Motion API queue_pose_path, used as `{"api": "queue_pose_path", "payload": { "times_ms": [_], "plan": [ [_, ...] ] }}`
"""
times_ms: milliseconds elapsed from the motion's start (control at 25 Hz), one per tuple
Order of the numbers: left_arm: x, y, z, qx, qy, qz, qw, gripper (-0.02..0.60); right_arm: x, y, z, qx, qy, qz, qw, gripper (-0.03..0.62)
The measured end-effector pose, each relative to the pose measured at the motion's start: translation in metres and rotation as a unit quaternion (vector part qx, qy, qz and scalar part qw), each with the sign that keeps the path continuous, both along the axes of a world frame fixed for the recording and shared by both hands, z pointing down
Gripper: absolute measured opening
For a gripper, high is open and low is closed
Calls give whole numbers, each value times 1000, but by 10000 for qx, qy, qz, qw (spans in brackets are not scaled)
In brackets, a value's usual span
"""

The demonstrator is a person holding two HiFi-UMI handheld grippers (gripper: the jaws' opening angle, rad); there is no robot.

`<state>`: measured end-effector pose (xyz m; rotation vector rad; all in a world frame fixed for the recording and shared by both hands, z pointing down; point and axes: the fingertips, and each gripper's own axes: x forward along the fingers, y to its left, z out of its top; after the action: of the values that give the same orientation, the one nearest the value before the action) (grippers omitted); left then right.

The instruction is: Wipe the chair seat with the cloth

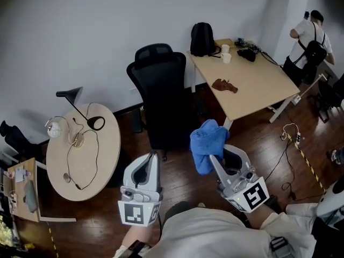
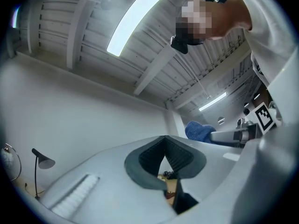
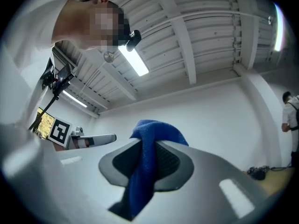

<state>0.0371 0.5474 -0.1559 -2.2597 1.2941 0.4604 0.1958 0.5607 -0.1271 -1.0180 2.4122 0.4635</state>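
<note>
Bright blue cloth [image 1: 207,144] at centre, black chair [image 1: 161,95] just behind. Left claw [image 1: 146,165] and right claw [image 1: 217,160] are pale grey with dark pads and black-and-white square markers. Pale wood desk [image 1: 263,87] upper right, dark brown floor [image 1: 274,155].

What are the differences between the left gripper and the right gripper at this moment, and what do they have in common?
The right gripper is shut on a blue cloth, which hangs from its jaws; the left gripper holds nothing. The left gripper's jaws stand a little apart, with a gap between them, while the right gripper's jaws press on the cloth. Both are pale grey, carry a marker cube and point toward the black chair.
</note>
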Motion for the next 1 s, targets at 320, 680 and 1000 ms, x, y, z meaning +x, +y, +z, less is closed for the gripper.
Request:
{"api": "queue_pose_path", "payload": {
  "times_ms": [320, 680, 1000],
  "plan": [
    [-15, 49, -16, 168, -9, 89, 9998, 178, -20, 40, -18, 38, -240, -106, 9996, 67],
    [-37, 68, -10, 105, 78, 97, 9999, 178, -44, 60, -3, -99, 5, -39, 9999, 66],
    [-39, 66, -9, 79, 87, 185, 9998, 178, -45, 68, -18, 142, -158, 75, 9997, 66]
  ]
}}
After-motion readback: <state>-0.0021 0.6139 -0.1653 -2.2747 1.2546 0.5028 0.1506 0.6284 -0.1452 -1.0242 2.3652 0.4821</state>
